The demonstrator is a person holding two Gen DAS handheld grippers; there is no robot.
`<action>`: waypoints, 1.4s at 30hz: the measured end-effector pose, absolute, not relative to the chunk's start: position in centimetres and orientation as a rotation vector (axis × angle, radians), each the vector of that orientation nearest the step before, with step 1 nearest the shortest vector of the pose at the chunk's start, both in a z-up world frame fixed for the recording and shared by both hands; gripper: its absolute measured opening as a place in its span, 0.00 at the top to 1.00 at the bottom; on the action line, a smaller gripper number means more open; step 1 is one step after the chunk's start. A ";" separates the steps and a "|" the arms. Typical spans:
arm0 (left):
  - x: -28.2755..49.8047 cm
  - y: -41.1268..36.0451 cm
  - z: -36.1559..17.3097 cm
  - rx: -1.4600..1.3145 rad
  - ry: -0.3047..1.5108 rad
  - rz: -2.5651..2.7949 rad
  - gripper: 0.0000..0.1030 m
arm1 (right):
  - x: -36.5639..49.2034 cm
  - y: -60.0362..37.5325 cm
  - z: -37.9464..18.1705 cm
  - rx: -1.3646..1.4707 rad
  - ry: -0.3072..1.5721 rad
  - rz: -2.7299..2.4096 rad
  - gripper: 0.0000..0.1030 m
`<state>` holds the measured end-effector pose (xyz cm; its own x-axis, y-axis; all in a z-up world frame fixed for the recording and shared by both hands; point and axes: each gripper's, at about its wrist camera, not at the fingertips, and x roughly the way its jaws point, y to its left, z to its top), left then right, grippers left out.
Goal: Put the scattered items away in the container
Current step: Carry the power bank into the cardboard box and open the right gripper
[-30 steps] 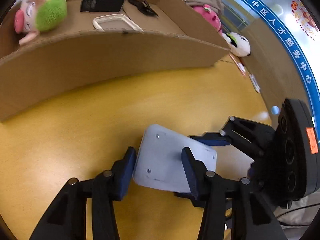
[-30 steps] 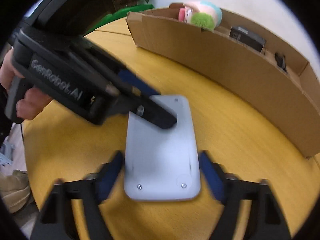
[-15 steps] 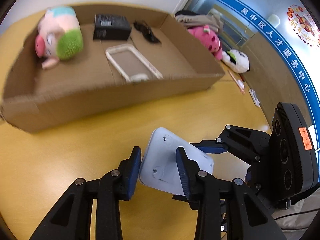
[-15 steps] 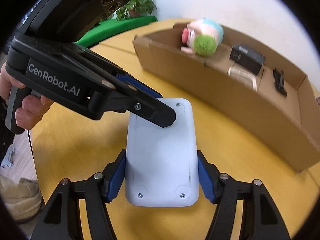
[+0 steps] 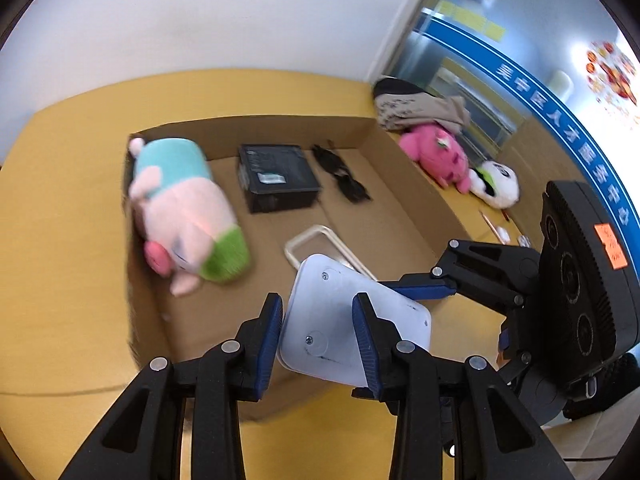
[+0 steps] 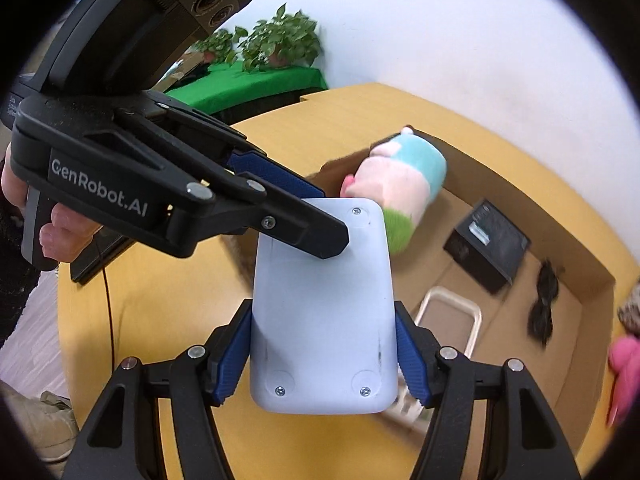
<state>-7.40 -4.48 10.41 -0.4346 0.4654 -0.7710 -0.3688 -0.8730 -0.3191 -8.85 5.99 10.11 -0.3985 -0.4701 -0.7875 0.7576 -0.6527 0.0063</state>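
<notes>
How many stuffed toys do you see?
3. A pink-and-teal plush lies inside the cardboard box; a pink plush and a panda plush lie outside beside its right wall. Others may be hidden.

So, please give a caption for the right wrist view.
Both grippers hold a white device over the cardboard box.
</notes>
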 end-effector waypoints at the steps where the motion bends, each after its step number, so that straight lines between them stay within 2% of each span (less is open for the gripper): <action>1: -8.3 -5.1 10.2 -1.296 -0.151 2.308 0.63 | -9.7 5.5 9.9 1.032 0.472 -2.070 0.37; 9: -12.5 -9.6 4.4 -1.479 -0.339 2.291 0.63 | -16.1 1.7 4.6 1.195 0.482 -1.842 0.37; 14: -12.7 -9.5 1.4 -1.597 -0.317 2.270 0.61 | -16.5 0.2 1.4 1.297 0.492 -1.768 0.37; 17: -12.3 -8.7 1.1 -1.611 -0.228 2.310 0.61 | -16.3 -0.2 1.3 1.302 0.520 -1.781 0.37; 21: -11.8 -8.3 1.4 -1.611 -0.201 2.351 0.61 | -16.3 0.8 1.8 1.313 0.454 -1.838 0.36; 24: -10.6 -8.2 2.8 -1.536 -0.192 2.424 0.59 | -15.2 2.9 3.4 1.274 0.379 -1.916 0.27; 25: -10.0 -8.2 3.5 -1.494 -0.185 2.458 0.55 | -14.7 3.8 4.2 1.247 0.356 -1.954 0.25; 27: -8.2 -7.7 5.4 -1.368 -0.151 2.572 0.37 | -12.6 6.5 6.3 1.155 0.301 -2.088 0.24; 29: -5.4 -6.8 7.3 -1.176 -0.111 2.724 0.09 | -10.2 9.9 8.0 1.050 0.232 -2.248 0.22; 30: -4.5 -6.3 7.9 -1.096 -0.099 2.775 0.02 | -9.1 11.6 8.5 1.014 0.203 -2.328 0.21; 32: -1.8 -5.0 8.4 -0.918 -0.046 2.879 0.00 | -7.3 15.6 8.7 0.961 0.120 -2.504 0.20; 35: -0.7 -2.8 7.2 -0.837 0.029 2.971 0.00 | -6.2 20.0 7.2 0.978 0.039 -2.686 0.19; 38: -0.6 -1.2 4.7 -0.863 0.046 3.002 0.00 | -6.0 23.8 4.9 1.053 -0.020 -2.818 0.19; 42: -0.6 -0.7 1.5 -0.907 -0.010 2.998 0.00 | -6.1 24.6 4.2 1.004 -0.042 -2.871 0.19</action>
<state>-0.55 -0.72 1.55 -0.8324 0.0112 -0.5541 -0.0076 -0.9999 -0.0089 -6.09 24.60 4.24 -0.7776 -0.1033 -0.6203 0.0853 -0.9946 0.0587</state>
